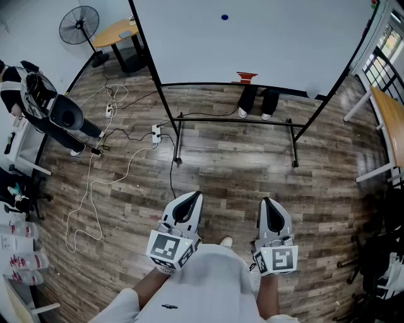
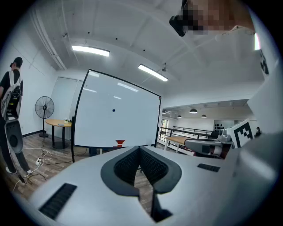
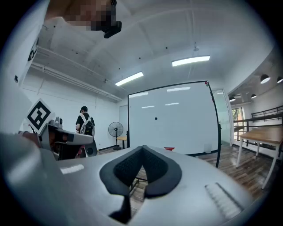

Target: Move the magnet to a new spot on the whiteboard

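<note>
A small dark blue magnet (image 1: 225, 17) sticks to the large whiteboard (image 1: 271, 50), near the board's middle. The same magnet (image 2: 113, 110) shows in the left gripper view, and the magnet (image 3: 155, 118) in the right gripper view too. My left gripper (image 1: 195, 197) and right gripper (image 1: 265, 202) hang side by side over the wood floor, well short of the board. Both are shut with nothing between their pads. The left gripper (image 2: 139, 155) and right gripper (image 3: 142, 155) point toward the board.
The whiteboard's black frame and foot bar (image 1: 233, 120) stand ahead, with a red eraser (image 1: 246, 77) on its ledge. Cables and a power strip (image 1: 155, 133) lie on the floor at left. A person (image 1: 38, 101), a fan (image 1: 79, 26) and tables (image 1: 388, 126) stand around.
</note>
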A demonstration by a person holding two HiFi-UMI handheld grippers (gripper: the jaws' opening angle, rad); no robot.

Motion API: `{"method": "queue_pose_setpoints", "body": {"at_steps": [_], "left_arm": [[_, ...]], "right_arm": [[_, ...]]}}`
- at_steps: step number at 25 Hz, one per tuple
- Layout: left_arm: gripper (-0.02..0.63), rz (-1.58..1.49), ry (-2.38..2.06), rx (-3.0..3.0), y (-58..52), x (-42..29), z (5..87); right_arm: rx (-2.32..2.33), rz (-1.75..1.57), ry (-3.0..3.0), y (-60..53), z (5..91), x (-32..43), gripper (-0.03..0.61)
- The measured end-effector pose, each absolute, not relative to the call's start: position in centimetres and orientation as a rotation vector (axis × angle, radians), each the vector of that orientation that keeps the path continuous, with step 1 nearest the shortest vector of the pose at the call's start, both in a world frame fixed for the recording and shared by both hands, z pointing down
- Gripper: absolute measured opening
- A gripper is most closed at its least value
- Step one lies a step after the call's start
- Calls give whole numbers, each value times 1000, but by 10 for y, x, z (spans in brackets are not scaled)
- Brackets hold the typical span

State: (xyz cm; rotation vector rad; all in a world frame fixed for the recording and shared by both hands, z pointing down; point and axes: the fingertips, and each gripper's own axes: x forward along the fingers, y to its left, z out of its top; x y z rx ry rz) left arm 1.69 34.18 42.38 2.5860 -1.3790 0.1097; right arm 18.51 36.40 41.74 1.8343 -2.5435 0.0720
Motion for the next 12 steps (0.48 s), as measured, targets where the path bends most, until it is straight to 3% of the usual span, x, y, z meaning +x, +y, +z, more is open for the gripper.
{"method": "queue_pose_setpoints", "body": {"at_steps": [12], "left_arm": [[6,130,-1301,2628,324,-27,429]], "right_arm": [[1830,99,-2553,344,422,129,-3]]}}
